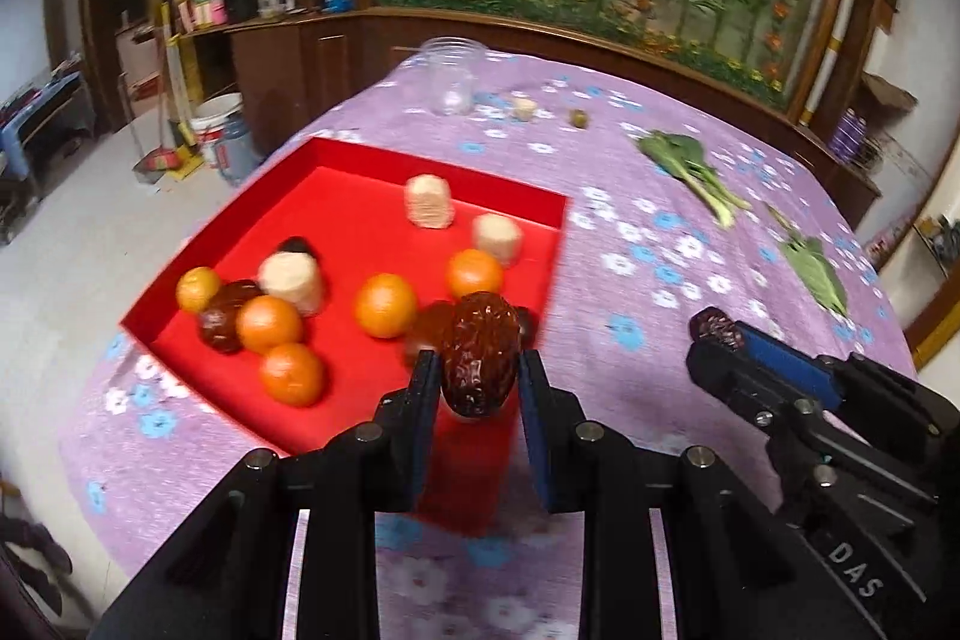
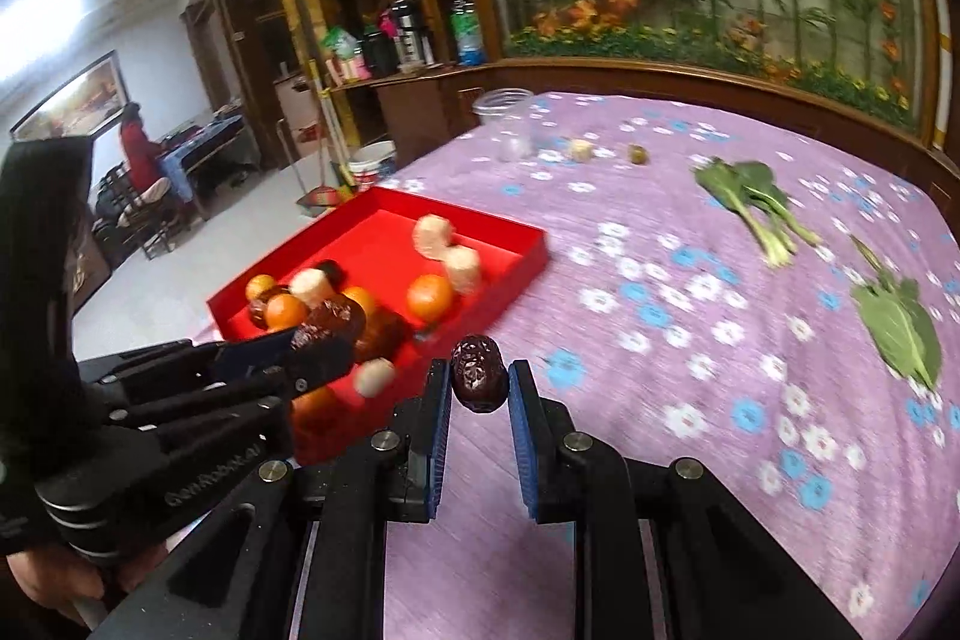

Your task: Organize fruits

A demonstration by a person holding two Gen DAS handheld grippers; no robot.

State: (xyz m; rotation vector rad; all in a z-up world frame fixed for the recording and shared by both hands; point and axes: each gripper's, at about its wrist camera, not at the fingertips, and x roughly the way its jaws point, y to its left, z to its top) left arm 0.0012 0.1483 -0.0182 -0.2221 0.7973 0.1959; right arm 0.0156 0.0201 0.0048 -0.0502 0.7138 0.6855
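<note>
- The bench carries the red tray, where oranges, dates and pale rolls are gathered as the sorting place.
- Your left tool is clamped on a date, angled down over the tray's near edge.
- Your right tool pinches a smaller date over bare cloth just beside the tray, angled down likewise.
</note>
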